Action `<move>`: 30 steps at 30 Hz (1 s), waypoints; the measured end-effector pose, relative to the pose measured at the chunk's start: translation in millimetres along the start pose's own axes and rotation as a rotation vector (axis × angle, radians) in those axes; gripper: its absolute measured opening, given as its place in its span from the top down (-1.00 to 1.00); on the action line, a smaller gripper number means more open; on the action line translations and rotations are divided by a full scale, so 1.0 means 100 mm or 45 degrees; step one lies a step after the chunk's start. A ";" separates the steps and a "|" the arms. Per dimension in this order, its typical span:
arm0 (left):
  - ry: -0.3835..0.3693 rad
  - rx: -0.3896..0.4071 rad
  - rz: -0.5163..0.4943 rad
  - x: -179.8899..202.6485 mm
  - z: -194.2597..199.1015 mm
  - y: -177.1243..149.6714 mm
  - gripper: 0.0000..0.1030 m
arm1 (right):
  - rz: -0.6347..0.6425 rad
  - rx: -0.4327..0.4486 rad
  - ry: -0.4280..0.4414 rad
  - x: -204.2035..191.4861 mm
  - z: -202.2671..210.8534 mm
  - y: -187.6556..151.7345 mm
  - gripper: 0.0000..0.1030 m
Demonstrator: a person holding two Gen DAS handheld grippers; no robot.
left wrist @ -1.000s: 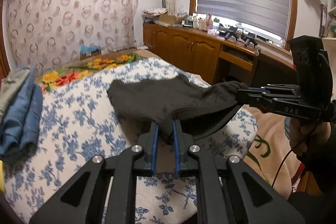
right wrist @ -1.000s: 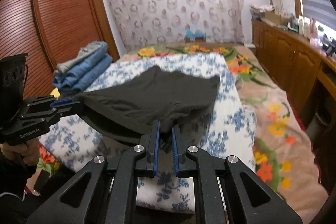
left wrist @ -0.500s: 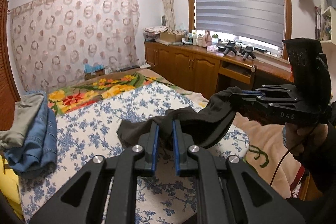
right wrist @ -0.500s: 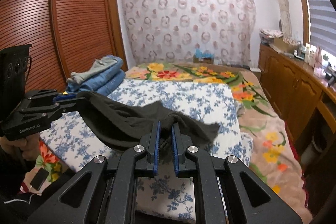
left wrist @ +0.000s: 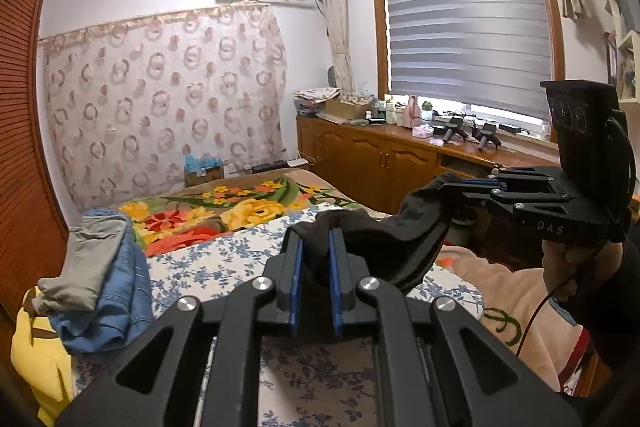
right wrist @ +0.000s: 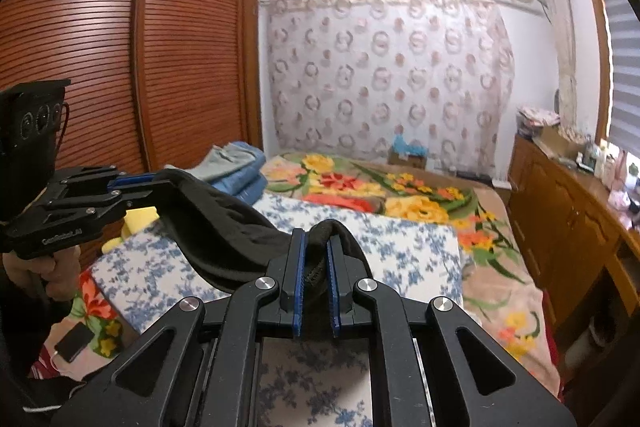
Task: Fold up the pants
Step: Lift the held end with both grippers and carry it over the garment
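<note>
Both the left gripper [left wrist: 316, 259] and right gripper [right wrist: 316, 259] are clenched on the dark pants [left wrist: 384, 251], slung in the air between them above the floral bedspread [left wrist: 224, 267]. The thin pinch at twelve o'clock could slip, dropping an edge and skewing the fold.

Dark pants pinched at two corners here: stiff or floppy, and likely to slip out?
Probably floppy: the dark pants sag between the left tool and right tool. Likely light, given that small pinches hold them. Slipping seems unlikely, since cloth bunches between both pads.

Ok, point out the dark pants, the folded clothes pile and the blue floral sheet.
dark pants [left wrist: 404, 247], left wrist view, sagging middle.
folded clothes pile [left wrist: 120, 291], left wrist view, denim layer.
blue floral sheet [right wrist: 404, 247], right wrist view, bare patch.
</note>
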State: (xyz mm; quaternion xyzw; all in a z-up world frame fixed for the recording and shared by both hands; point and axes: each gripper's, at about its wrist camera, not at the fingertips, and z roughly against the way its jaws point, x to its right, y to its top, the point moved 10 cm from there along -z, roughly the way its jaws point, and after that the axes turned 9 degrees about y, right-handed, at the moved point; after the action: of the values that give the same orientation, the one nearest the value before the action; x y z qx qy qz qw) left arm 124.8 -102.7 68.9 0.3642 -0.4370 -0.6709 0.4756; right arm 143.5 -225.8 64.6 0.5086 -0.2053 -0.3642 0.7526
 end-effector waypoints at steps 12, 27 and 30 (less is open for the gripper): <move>0.029 -0.203 0.057 -0.27 -0.53 -0.73 0.83 | -0.093 -0.175 0.092 0.08 -0.71 -0.51 0.86; 0.141 -0.189 0.112 -1.06 -1.48 -0.29 0.83 | 0.022 -0.192 0.063 0.57 -1.83 0.15 0.86; 0.179 -0.109 0.101 -1.21 -1.51 0.11 0.83 | 0.016 -0.100 0.039 0.74 -1.88 0.54 0.86</move>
State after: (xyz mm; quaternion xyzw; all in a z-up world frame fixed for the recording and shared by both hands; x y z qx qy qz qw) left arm 299.4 -24.8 34.8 0.3723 -0.3875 -0.6424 0.5465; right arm 337.9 -153.8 34.8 0.4829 -0.1826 -0.3595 0.7773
